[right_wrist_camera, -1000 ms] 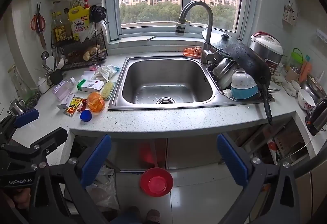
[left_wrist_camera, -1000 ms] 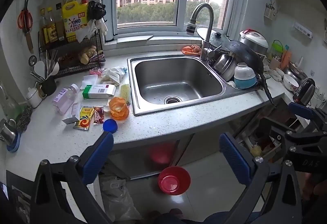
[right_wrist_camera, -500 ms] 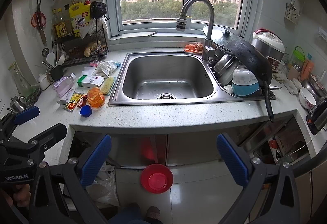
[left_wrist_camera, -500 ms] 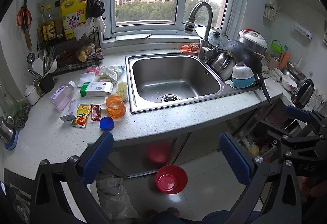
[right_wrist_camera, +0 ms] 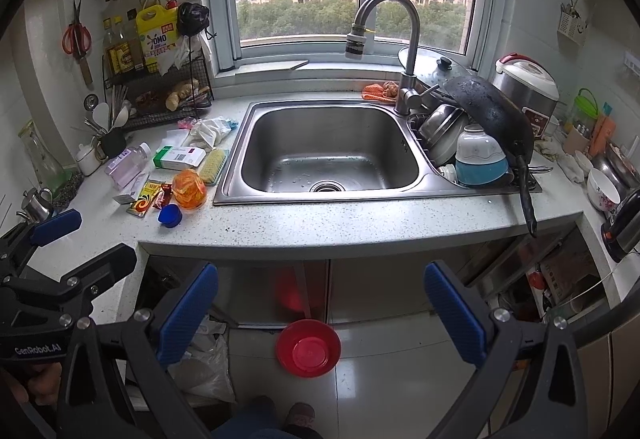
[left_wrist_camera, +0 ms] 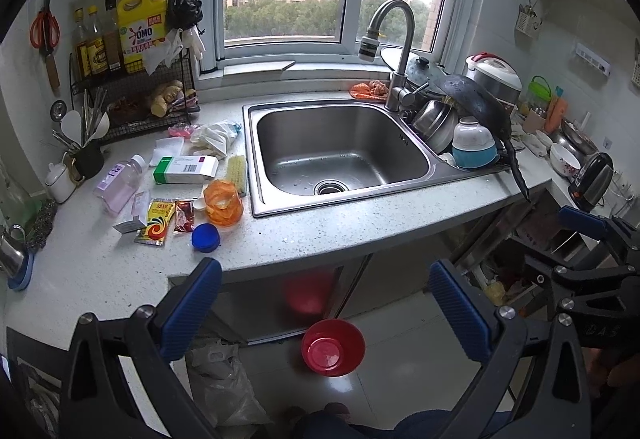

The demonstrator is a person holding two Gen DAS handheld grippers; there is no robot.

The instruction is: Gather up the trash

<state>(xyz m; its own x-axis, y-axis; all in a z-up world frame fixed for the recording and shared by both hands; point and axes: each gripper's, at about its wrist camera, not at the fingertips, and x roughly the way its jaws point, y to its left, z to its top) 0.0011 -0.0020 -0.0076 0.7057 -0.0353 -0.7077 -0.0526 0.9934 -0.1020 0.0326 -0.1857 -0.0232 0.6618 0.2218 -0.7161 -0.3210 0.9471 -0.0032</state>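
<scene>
Both grippers barely shifted since a second ago, left gripper (left_wrist_camera: 324, 299) and right gripper (right_wrist_camera: 320, 299) spread wide, empty, hanging over the floor; trash wrappers (left_wrist_camera: 154, 221), blue cap (left_wrist_camera: 205, 237), orange cup (left_wrist_camera: 223, 197) unmoved on counter (left_wrist_camera: 320, 235) left of sink (left_wrist_camera: 340, 155)

A lived-in home kitchen is spreading out ahead of the grippers: a stainless sink (right_wrist_camera: 328, 155) is sitting under a window, washed pans are piling in the dish rack (right_wrist_camera: 476, 147), a rice cooker (right_wrist_camera: 528, 87) beyond.
</scene>
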